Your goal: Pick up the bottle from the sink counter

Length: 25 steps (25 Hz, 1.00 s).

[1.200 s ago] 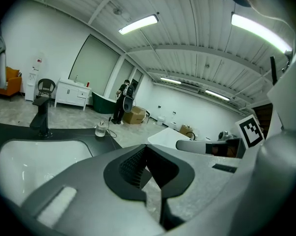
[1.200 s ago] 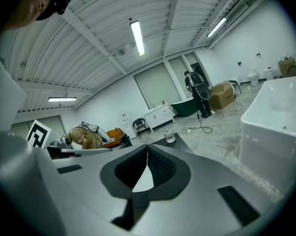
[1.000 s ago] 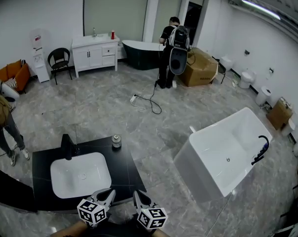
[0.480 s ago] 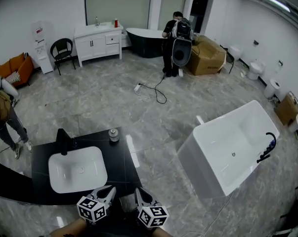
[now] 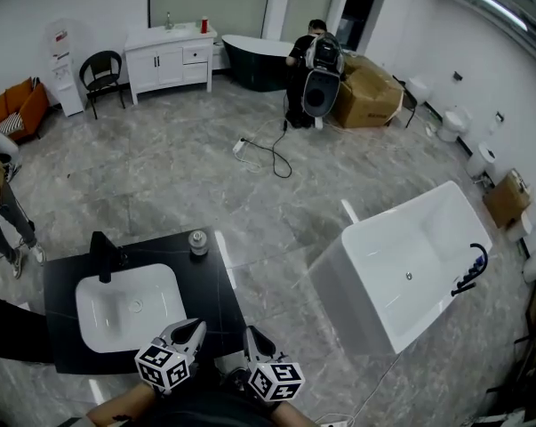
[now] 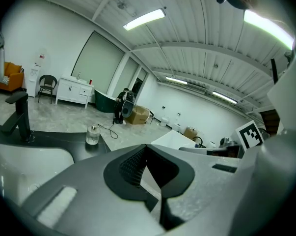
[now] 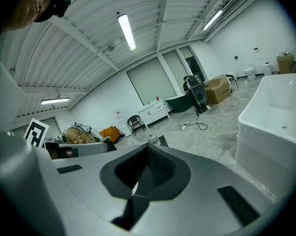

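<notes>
On the black sink counter (image 5: pixel 220 302), at two o'clock from the white basin (image 5: pixel 116 323), the small clear bottle (image 5: pixel 197 241) stood upright at twelve o'clock from the left gripper (image 5: pixel 193 328), whose jaws, like the right gripper's (image 5: pixel 252 337), were closed on nothing.

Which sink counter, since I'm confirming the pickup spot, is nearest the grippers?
The black counter, ahead of the left gripper and right gripper, with the clear bottle on it; the white vanity stands by the far wall.
</notes>
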{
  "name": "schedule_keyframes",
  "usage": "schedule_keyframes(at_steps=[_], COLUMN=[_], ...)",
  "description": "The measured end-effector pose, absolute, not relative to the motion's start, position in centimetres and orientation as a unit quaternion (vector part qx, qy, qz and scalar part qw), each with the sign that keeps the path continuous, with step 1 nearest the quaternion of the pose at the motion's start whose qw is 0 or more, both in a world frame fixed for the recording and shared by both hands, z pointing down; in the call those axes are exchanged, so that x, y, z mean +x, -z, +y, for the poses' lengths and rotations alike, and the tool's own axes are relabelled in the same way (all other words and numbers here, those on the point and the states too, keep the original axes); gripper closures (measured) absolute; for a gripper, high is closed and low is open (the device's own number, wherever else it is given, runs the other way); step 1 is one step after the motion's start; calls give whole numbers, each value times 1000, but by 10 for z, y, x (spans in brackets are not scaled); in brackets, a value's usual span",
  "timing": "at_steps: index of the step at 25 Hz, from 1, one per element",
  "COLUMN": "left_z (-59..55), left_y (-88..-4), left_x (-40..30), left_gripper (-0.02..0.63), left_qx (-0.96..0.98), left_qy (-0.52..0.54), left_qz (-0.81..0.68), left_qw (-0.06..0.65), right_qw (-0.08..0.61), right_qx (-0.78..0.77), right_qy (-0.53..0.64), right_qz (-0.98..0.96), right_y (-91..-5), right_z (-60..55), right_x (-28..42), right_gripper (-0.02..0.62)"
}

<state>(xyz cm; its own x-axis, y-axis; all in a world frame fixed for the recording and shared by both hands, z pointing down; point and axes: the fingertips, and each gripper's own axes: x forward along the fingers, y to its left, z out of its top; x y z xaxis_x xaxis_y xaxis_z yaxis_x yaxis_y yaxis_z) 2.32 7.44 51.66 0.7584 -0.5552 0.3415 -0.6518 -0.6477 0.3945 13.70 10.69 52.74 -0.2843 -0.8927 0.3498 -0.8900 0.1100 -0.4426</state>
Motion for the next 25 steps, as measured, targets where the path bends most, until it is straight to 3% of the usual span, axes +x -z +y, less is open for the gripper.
schedule_keyframes(at_steps=[25], left_z=[-64], left_y=[-514], left_x=[-39], left_gripper=[604], left_qx=[899], left_qy=[-25], left_qz=[-380], left_qw=[217], right_qw=[-53], right_qx=[-605], right_qy=[270], right_qz=[747], right_y=[-535], right_z=[-16], right_x=[120], right_gripper=[588])
